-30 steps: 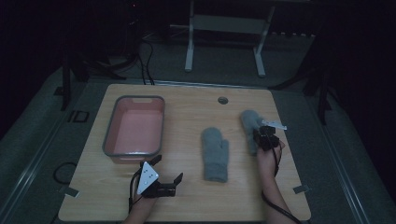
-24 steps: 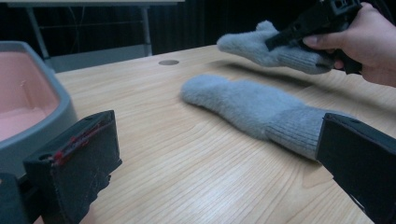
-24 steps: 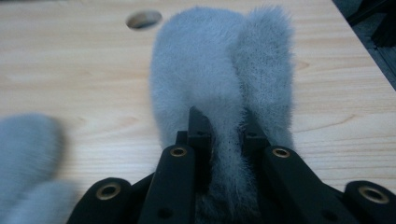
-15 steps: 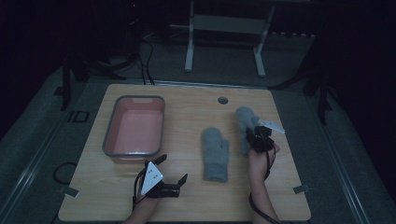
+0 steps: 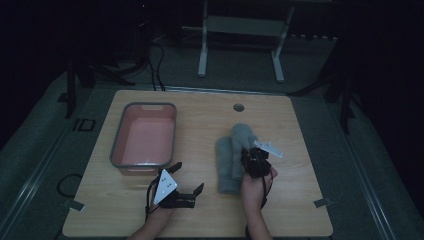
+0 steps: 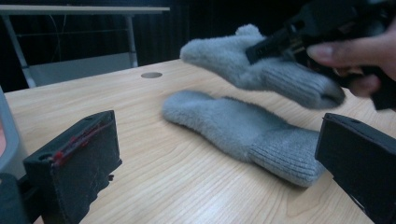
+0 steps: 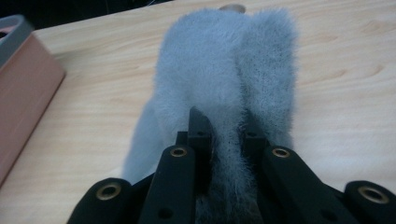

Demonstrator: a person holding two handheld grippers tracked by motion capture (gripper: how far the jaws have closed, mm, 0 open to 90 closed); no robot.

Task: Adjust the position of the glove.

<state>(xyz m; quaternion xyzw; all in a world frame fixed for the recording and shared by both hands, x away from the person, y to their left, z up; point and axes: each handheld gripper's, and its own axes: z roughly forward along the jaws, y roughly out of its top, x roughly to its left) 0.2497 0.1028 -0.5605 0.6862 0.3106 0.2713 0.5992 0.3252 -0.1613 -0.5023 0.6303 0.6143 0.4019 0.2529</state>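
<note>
Two grey mittens are on the wooden table. One mitten lies flat, cuff toward the person. The other mitten hangs just above the table, partly over the flat one, with my right gripper shut on its cuff. My left gripper stands open near the front edge, left of the flat mitten, with nothing between its jaws; it faces the flat mitten's cuff.
A pink tub with a grey rim stands at the left of the table, just beyond the left gripper. A small round hole sits near the far edge. A metal stand is on the floor behind.
My right gripper has carried its mitten to the left, from beside the flat mitten to partly over it. The left gripper has barely shifted.
</note>
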